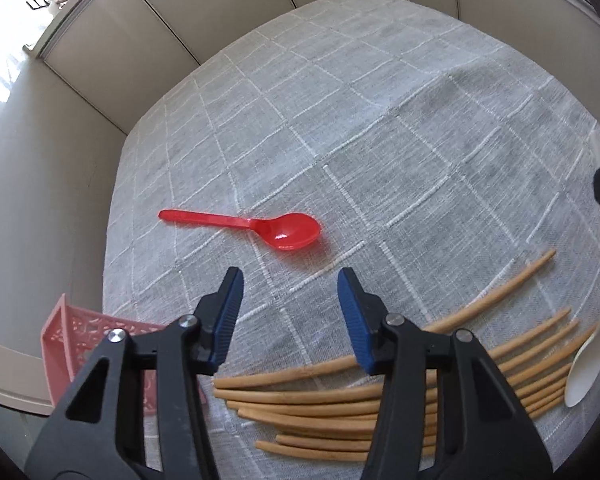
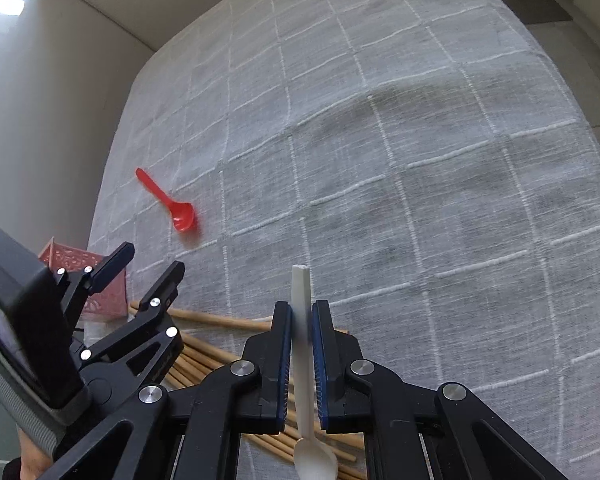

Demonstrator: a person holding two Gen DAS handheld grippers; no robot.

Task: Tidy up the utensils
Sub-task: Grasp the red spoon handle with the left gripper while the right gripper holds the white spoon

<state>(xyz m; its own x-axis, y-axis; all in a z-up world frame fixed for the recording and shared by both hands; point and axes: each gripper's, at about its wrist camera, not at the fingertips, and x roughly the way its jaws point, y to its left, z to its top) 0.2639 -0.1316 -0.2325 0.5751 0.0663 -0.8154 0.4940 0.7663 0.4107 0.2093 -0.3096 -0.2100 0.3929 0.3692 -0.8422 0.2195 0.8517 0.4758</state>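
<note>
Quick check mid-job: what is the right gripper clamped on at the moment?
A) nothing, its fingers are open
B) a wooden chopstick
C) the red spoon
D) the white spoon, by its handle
D: in the right wrist view the right gripper has its fingers closed on the handle of the white spoon, while the red spoon lies free on the tablecloth.

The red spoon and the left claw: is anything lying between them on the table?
No. In the left wrist view, only bare grey checked tablecloth lies between the open left claw and the red spoon. The chopsticks lie nearer, under the claw.
</note>
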